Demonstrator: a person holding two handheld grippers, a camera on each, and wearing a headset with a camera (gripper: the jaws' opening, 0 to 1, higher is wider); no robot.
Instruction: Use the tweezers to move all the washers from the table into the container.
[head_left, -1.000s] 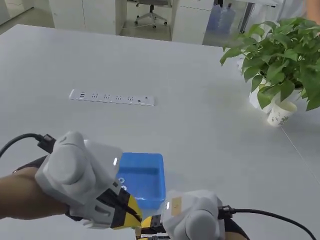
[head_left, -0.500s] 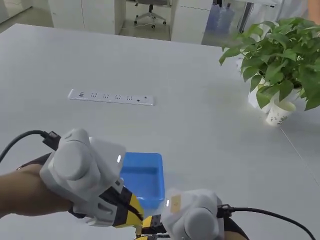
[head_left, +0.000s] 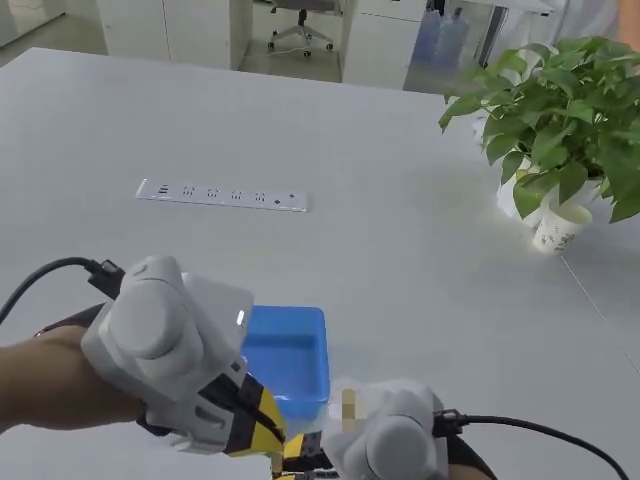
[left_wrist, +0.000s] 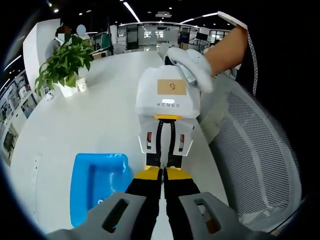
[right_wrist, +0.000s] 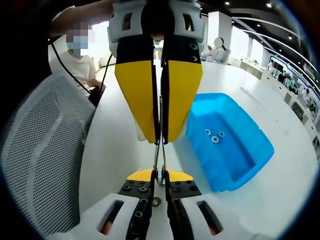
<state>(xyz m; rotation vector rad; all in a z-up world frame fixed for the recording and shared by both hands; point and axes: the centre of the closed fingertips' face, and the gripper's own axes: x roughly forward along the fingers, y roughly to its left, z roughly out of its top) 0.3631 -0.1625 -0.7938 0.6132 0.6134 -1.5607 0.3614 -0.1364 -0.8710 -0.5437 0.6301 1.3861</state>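
Low in the head view my left gripper (head_left: 268, 436), white with yellow jaws, meets my right gripper (head_left: 305, 462) at the near table edge. The thin metal tweezers (right_wrist: 158, 157) run between them. In the right gripper view the left gripper (right_wrist: 159, 140) comes from above, shut on the tweezers, and the right gripper (right_wrist: 158, 176) is shut on their lower end. A small grey washer (right_wrist: 156, 201) lies on the table just under the right jaws. The blue container (right_wrist: 250, 125) beside them holds three washers (right_wrist: 215, 136). In the left gripper view the left gripper (left_wrist: 163, 172) faces the right one, container (left_wrist: 82, 185) to the left.
A white power strip (head_left: 222, 196) lies mid-table. A potted plant (head_left: 560, 110) and a paper cup (head_left: 558, 228) stand at the right edge. A grey mesh chair (left_wrist: 255, 150) sits close behind the near table edge. A person (right_wrist: 80, 62) sits beyond it.
My left gripper has shifted slightly right over the container's near left corner, hiding the washers that showed there. The right gripper has stayed put.
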